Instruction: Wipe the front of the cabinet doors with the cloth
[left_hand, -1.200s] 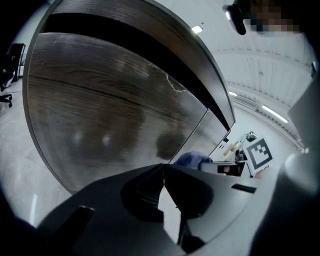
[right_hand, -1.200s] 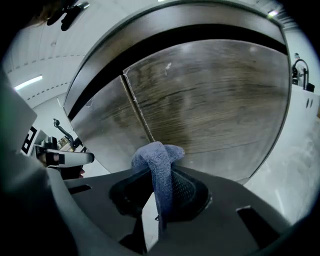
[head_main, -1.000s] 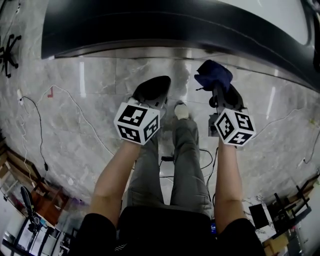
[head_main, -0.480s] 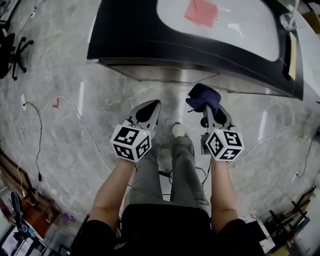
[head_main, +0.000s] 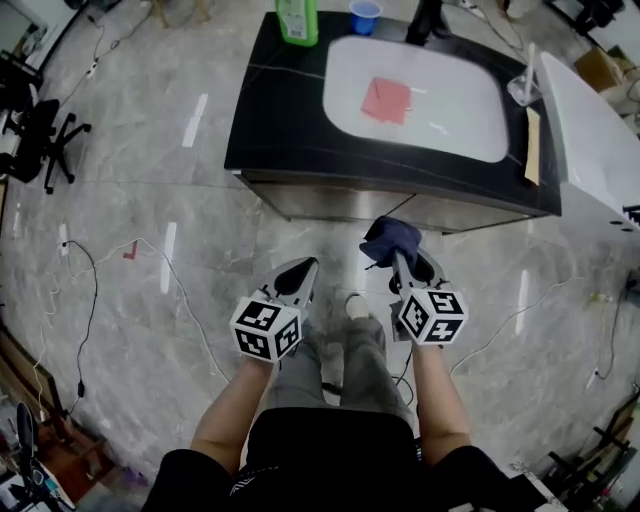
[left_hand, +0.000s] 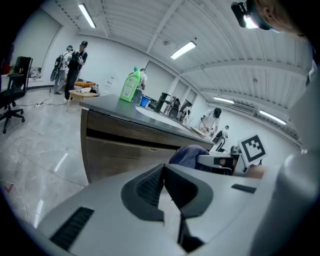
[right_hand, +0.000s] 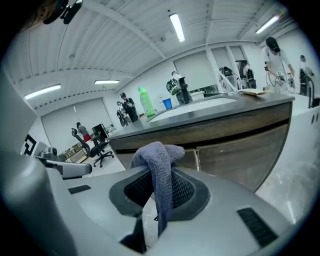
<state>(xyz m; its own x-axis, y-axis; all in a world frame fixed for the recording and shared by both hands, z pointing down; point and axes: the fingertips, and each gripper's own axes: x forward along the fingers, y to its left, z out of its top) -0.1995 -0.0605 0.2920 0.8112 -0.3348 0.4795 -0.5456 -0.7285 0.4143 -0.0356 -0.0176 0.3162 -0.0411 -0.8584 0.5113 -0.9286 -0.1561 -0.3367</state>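
cloth (head_main: 392, 238) clamped in the right gripper (head_main: 402, 268), jaws clenched on the middle of it, dark blue-grey wad bunched up over the tips and a strip hanging down between the pads. left gripper (head_main: 296, 276) carrying nothing, jaws pressed together, held just beside the right one and about level with it. both pointed at the cabinet doors (right_hand: 235, 152) but well apart from them, with a stretch of grey marble floor (head_main: 150, 200) in between. no contact between cloth and wood anywhere.

so, as a guess at progress: basically zero wiping done, or at least nothing to prove otherwise. no streaks or damp patches visible on the brown fronts, though hard to judge from this far off. cloth in hand, approach not finished.

left to do, probably: close in on the near edge of the counter (head_main: 280, 130), get down low enough, press the wad flat against the fronts and cover both doors either side of the seam.

up top and not part of the job: green bottle (head_main: 297, 20) and blue cup (head_main: 365, 15) along the far edge of the counter toward its left corner, red square (head_main: 386, 100) lying in the white basin (head_main: 450, 130). cables (head_main: 80, 300) on the floor off to the left, worth minding while stepping in.
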